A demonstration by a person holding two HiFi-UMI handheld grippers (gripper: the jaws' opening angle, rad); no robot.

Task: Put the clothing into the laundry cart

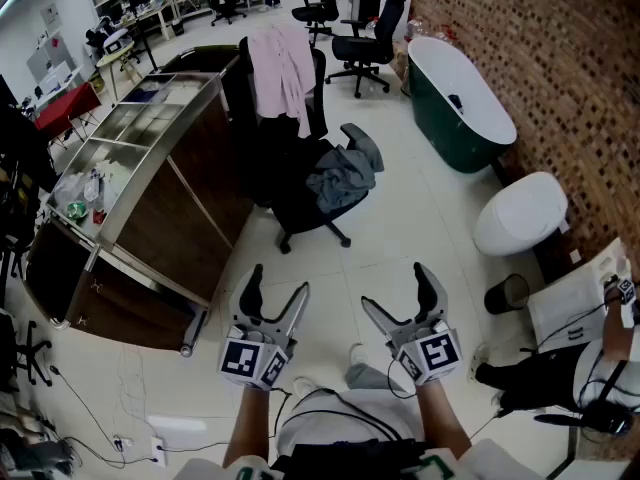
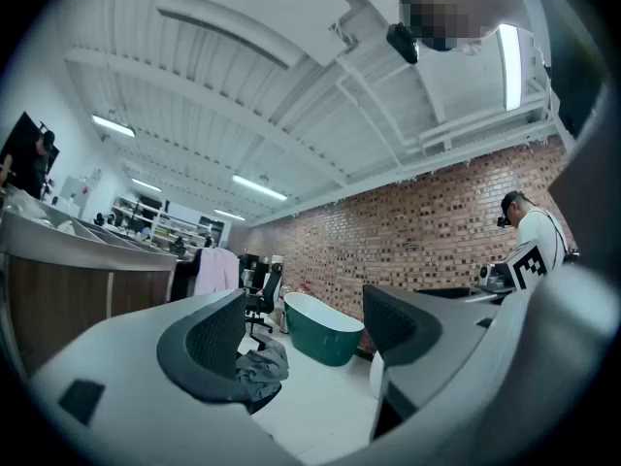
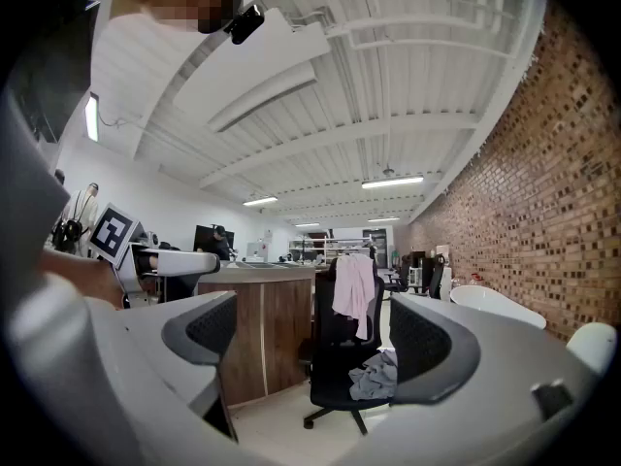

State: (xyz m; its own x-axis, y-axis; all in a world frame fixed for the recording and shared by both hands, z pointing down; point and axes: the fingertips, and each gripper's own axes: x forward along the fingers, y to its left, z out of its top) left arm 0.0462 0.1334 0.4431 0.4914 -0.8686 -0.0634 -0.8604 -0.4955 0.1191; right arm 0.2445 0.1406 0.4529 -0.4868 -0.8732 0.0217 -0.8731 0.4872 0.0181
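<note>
A pink shirt (image 1: 282, 76) hangs over the back of a black office chair (image 1: 300, 203), and a grey garment (image 1: 342, 176) lies crumpled on its seat. In the right gripper view the pink shirt (image 3: 353, 294) and grey garment (image 3: 375, 377) show ahead between the jaws. The left gripper view catches the grey garment (image 2: 262, 365) just past its left finger. My left gripper (image 1: 278, 290) and right gripper (image 1: 400, 290) are held low over the floor, short of the chair, both open and empty. I see no laundry cart in any view.
A wood-and-steel counter (image 1: 160, 183) stands left of the chair. A dark green bathtub (image 1: 458, 103) and a white toilet (image 1: 520, 213) line the brick wall at right. A person (image 1: 590, 368) sits at far right. More office chairs (image 1: 365, 38) stand behind.
</note>
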